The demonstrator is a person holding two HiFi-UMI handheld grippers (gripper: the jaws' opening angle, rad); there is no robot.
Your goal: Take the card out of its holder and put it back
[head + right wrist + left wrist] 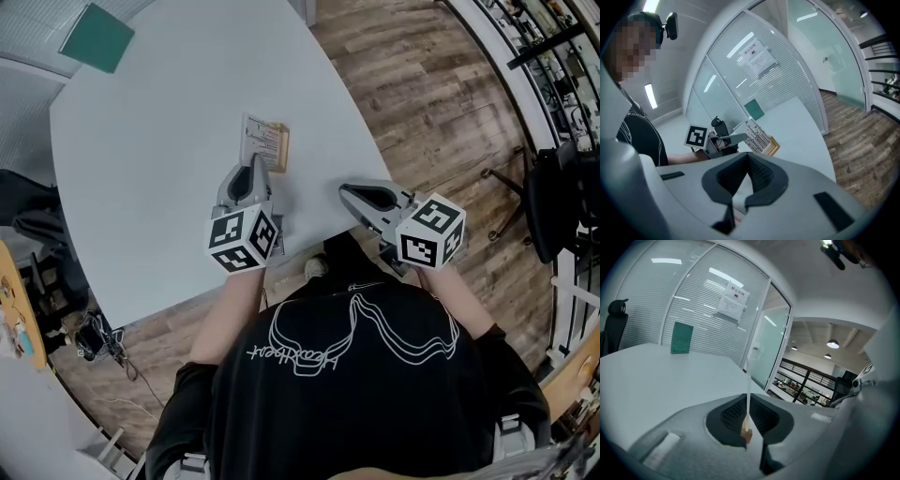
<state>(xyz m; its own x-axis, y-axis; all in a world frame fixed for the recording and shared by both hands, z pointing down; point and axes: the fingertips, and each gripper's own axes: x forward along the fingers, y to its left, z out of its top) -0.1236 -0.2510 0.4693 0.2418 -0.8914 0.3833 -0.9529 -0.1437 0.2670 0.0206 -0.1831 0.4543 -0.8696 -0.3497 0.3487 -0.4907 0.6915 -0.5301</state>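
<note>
- Left gripper (253, 169), frame centre, pinches the card (259, 139) by its edge, jaws narrow.
- Card sits in its wooden holder (280, 150), over the white table (141, 169).
- Right gripper (347, 192), right of centre, jaws together, holding nothing.

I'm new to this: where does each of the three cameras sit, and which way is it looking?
Head view: on the person's head, looking steeply down at the white table; shows the black shirt, left gripper and right gripper.
Left gripper view: rides that gripper, looking along its jaws, shut on the card, toward a glass wall.
Right gripper view: rides that gripper, jaws together and empty, facing the left gripper and the person's shirt.
Shared: all three show the card.
</note>
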